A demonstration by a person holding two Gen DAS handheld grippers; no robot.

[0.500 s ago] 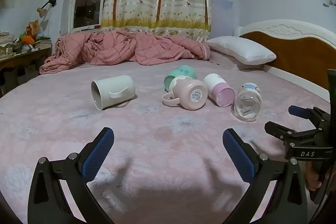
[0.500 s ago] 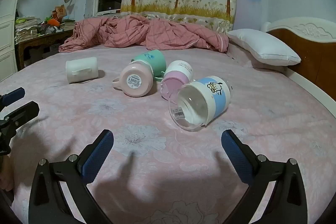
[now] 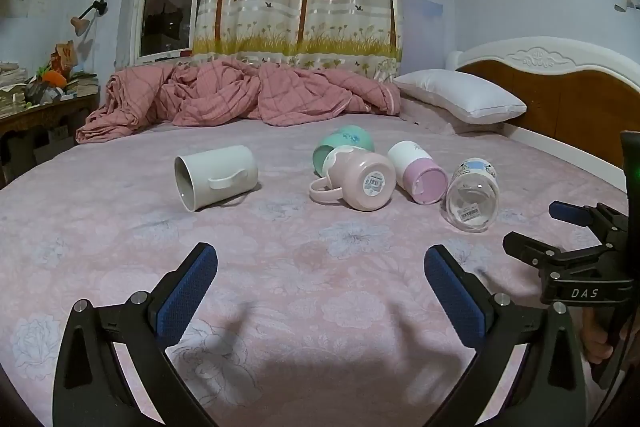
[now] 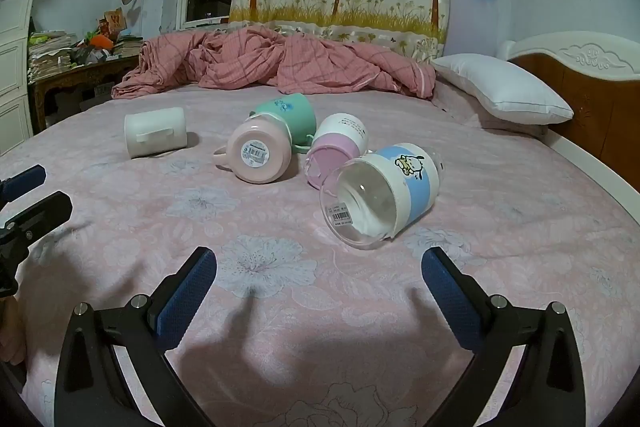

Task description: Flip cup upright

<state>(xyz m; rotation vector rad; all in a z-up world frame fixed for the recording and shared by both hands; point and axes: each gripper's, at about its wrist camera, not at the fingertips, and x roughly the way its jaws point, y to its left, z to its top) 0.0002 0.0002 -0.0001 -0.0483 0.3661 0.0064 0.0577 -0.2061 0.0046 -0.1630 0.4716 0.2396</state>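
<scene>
Several cups lie on their sides on the pink bed. A white mug lies apart on the left. A pink mug, a green mug, a pink-and-white cup and a clear cup with a blue cartoon band lie clustered. My left gripper is open and empty, short of the cups. My right gripper is open and empty, just before the clear cup.
A crumpled pink quilt lies at the far side of the bed. A white pillow rests by the wooden headboard on the right. A cluttered desk stands at the far left. Each gripper shows at the edge of the other's view.
</scene>
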